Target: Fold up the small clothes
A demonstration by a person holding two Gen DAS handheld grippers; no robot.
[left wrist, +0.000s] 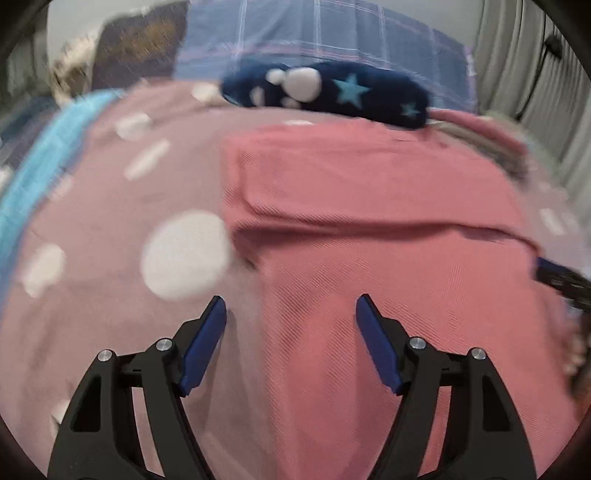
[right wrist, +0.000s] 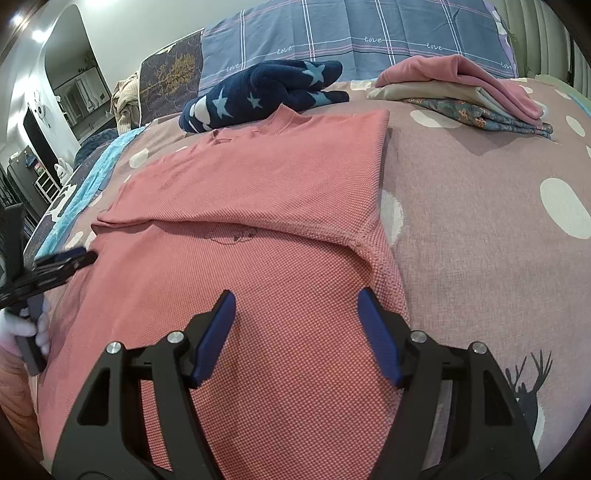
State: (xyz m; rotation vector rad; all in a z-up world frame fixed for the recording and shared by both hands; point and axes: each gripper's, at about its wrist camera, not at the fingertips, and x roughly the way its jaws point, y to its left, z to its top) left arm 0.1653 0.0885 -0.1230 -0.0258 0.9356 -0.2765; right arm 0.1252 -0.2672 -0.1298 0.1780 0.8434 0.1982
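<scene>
A salmon-pink knit shirt (right wrist: 258, 206) lies flat on the bed, with its sides folded in and a crease across its middle. It also shows in the left wrist view (left wrist: 369, 229). My right gripper (right wrist: 295, 299) is open and empty, just above the shirt's near right part. My left gripper (left wrist: 290, 304) is open and empty over the shirt's left edge; it also shows at the left of the right wrist view (right wrist: 79, 256), beside the shirt's left edge.
The bedspread (right wrist: 480, 221) is mauve with white dots. A navy star-patterned fleece garment (right wrist: 266, 94) lies behind the shirt. A stack of folded clothes (right wrist: 461, 88) sits at the back right. Blue plaid bedding (right wrist: 351, 29) lies beyond. A blue cloth strip (left wrist: 33, 184) runs along the left.
</scene>
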